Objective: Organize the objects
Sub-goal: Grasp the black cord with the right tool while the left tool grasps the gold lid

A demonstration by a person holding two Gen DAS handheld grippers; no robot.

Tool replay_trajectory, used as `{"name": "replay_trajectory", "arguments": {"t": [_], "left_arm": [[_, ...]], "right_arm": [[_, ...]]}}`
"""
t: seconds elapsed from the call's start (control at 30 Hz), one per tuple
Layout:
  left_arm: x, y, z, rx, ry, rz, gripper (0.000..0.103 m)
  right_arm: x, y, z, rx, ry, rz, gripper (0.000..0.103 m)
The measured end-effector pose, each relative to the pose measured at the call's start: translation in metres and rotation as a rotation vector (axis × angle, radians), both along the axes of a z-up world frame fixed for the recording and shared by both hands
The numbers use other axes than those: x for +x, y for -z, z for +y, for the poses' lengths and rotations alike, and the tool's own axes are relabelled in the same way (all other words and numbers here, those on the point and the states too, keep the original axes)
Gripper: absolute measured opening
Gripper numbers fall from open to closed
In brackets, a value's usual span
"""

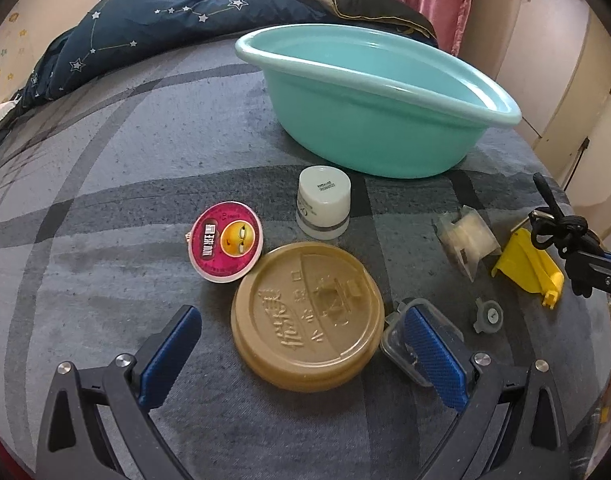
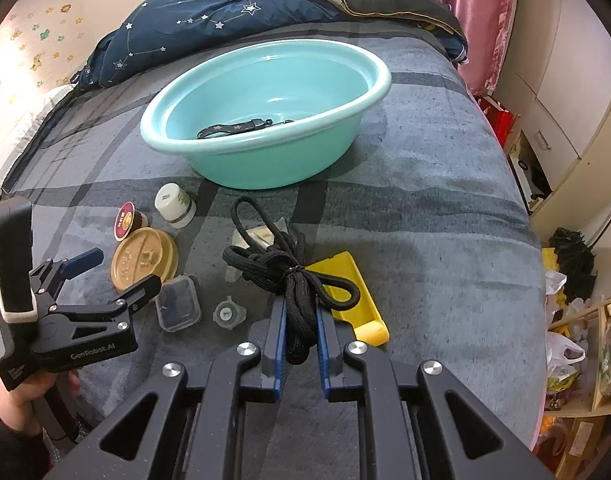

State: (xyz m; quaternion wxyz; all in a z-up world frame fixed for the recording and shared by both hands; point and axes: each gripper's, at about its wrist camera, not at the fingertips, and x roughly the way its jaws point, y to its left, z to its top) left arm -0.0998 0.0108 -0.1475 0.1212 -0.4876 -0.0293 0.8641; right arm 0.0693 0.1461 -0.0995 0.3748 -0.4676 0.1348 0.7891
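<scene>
Two hand-held grippers above the bed (image 2: 425,208): right hand-held gripper (image 2: 301,334) clamped on a black cord bundle (image 2: 293,280); left hand-held gripper (image 1: 301,336) spread wide over a brown lid (image 1: 305,312).

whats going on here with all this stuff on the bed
A person with a gripper in each hand is sorting small items into the teal basin, which already holds a strap with a clip. The right gripper is shut on a bundle of black cord. The left gripper is open over the brown lid.
</scene>
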Motion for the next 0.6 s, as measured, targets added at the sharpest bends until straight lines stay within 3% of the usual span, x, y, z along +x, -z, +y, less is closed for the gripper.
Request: {"name": "replay_trajectory", "arguments": {"t": [0.17, 0.23, 0.27, 0.6], "left_arm": [[-0.003, 0.000, 0.001, -0.003, -0.018, 0.003, 0.103], [-0.004, 0.000, 0.000, 0.002, -0.022, 0.004, 0.091], [-0.004, -0.001, 0.000, 0.007, -0.018, 0.004, 0.079], [0.009, -0.022, -0.002, 0.020, 0.013, 0.051, 0.078]], "right_arm": [[0.000, 0.001, 0.004, -0.001, 0.006, 0.002, 0.013], [0.000, 0.001, 0.005, -0.002, 0.004, 0.003, 0.013], [0.000, 0.001, 0.005, -0.001, 0.005, 0.002, 0.013], [0.000, -0.003, 0.001, 0.005, 0.002, 0.011, 0.013]]}}
